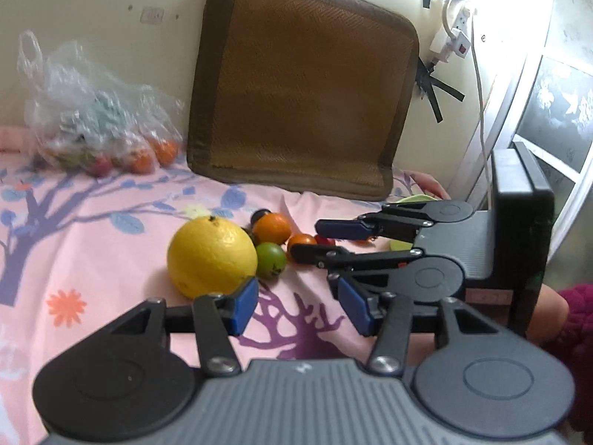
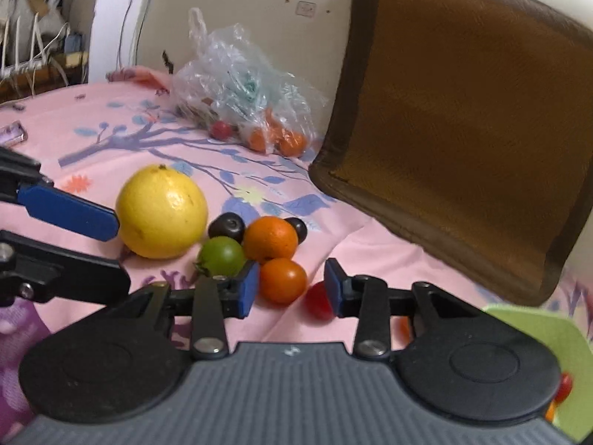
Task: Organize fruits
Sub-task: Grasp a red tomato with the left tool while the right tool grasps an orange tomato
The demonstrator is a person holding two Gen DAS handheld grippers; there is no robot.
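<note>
Right wrist view: we see the brown cushion (image 2: 463, 111) propped on the far wall, fruit clustered on the pink bed sheet (image 2: 111, 141). Big yellow citrus (image 2: 161, 212) left, left gripper (image 1: 298, 306) fingers apart beside it. Right gripper (image 2: 291, 291) fingers apart, nothing gripped, nearing the small orange tomato (image 2: 282, 280), likely next.

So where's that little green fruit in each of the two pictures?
Left wrist view: the green fruit sits just right of centre, touching the big yellow fruit's right side.
Right wrist view: the green fruit is left of centre.
Shared landmark: the big yellow fruit.
</note>
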